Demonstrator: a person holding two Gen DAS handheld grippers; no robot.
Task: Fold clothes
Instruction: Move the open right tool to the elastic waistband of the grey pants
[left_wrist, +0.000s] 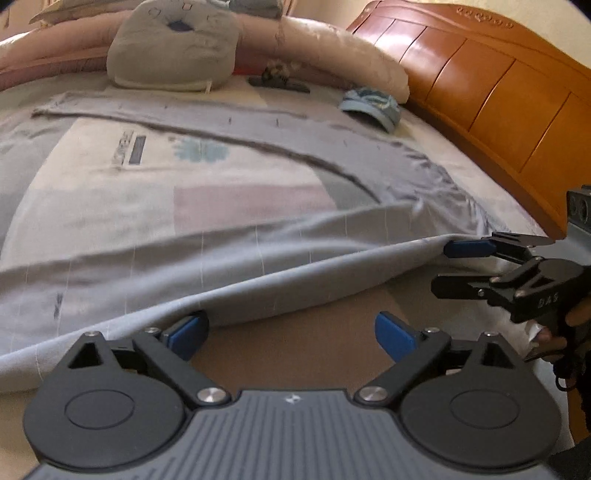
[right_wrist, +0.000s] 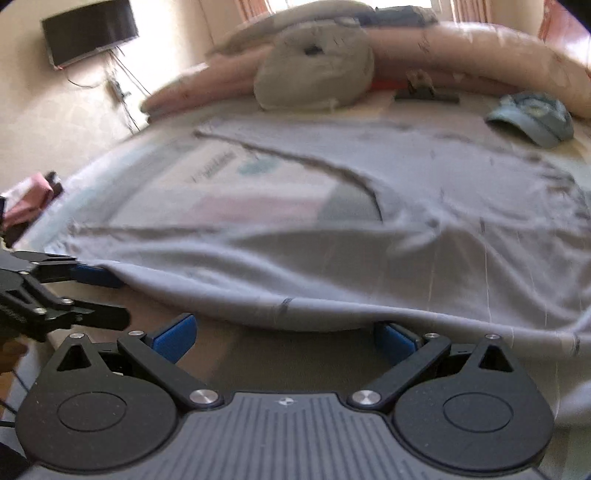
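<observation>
Pale grey-blue cloth, a large garment (left_wrist: 236, 258), lies spread across the bed (left_wrist: 110, 177), its near edge doubled into a rolled fold running from about 8 o'clock to 3 o'clock in the left wrist view. The left gripper (left_wrist: 291, 332) sits just short of that fold with its jaws wide apart and nothing between the blue pads. The right gripper (right_wrist: 286, 338) is likewise spread, its jaws empty, though one pad lies just beside or under the fold's lip; I cannot tell whether it touches. Judging by this, a first fold has been laid down and released, and the step in hand is the gap between folds. The next move calls for picking fresh grip points, likely on the folded edge or out toward the far side at 12 o'clock, both pads pinching all layers together so the cloth carries over evenly. A blue cap (left_wrist: 371, 107) at 1 o'clock and a grey cushion (left_wrist: 173, 44) at 11 o'clock lie well apart from the work
</observation>
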